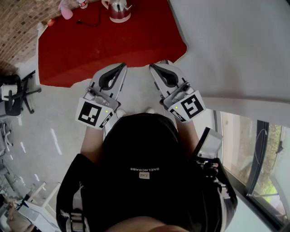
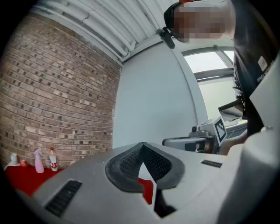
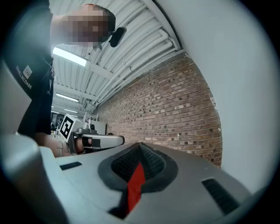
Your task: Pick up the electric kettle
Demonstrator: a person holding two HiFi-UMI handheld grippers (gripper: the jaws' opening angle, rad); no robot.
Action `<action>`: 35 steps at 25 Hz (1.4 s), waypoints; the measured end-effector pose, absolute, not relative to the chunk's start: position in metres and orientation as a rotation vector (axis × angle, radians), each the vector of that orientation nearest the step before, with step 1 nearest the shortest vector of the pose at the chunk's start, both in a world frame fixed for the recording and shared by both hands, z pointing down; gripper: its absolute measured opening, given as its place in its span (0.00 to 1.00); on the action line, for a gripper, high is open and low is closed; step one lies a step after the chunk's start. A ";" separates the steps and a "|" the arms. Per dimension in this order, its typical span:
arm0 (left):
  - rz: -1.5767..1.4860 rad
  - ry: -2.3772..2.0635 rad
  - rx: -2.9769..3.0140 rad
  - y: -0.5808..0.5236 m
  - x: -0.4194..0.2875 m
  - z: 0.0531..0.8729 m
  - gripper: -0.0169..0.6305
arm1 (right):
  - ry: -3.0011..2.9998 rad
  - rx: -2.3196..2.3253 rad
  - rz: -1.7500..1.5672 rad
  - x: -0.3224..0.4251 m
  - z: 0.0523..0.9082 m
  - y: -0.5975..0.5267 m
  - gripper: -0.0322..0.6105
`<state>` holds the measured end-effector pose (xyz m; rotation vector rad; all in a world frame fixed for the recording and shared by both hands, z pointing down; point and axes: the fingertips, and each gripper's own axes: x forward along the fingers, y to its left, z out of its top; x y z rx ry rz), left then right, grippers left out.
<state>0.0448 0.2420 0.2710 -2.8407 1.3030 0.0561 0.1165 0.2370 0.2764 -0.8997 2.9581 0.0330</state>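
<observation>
The electric kettle [image 1: 119, 10], silver with a white handle, stands at the far edge of the red-covered table [image 1: 113, 45] in the head view. It is in neither gripper view. My left gripper [image 1: 123, 66] and right gripper [image 1: 152, 66] are held side by side, level, at the table's near edge and well short of the kettle. Both are shut and hold nothing. In the left gripper view the left gripper's [image 2: 142, 145] ribbed pads meet at the tip. In the right gripper view the right gripper's [image 3: 140, 145] pads touch too, with a thin red slit below them.
A pink spray bottle [image 1: 65, 9] [image 2: 39, 160] and a small bottle [image 2: 53, 159] stand near the brick wall [image 2: 57, 96]. A black cable [image 1: 90, 21] runs left of the kettle. An office chair [image 1: 16, 97] is at the left, a white wall [image 1: 235, 45] at the right.
</observation>
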 end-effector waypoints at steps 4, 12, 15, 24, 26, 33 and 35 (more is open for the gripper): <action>0.082 1.266 -2.883 0.243 0.051 0.274 0.03 | 2.954 -0.880 0.024 0.118 0.276 0.236 0.06; 0.071 1.313 -2.859 0.249 0.081 0.277 0.03 | 2.922 -0.841 -0.023 0.152 0.276 0.242 0.06; 0.044 1.322 -2.839 0.251 0.102 0.277 0.03 | 2.903 -0.795 -0.057 0.173 0.275 0.244 0.06; 0.014 1.348 -2.819 0.252 0.154 0.281 0.03 | 2.895 -0.689 -0.080 0.216 0.275 0.247 0.06; 0.008 1.344 -2.820 0.253 0.163 0.282 0.04 | 2.892 -0.653 -0.082 0.220 0.275 0.250 0.06; -0.142 1.236 -2.828 0.255 0.190 0.290 0.03 | 2.932 -0.569 -0.020 0.214 0.276 0.256 0.06; -0.120 1.222 -2.836 0.252 0.194 0.290 0.04 | 2.954 -0.563 0.002 0.211 0.278 0.254 0.06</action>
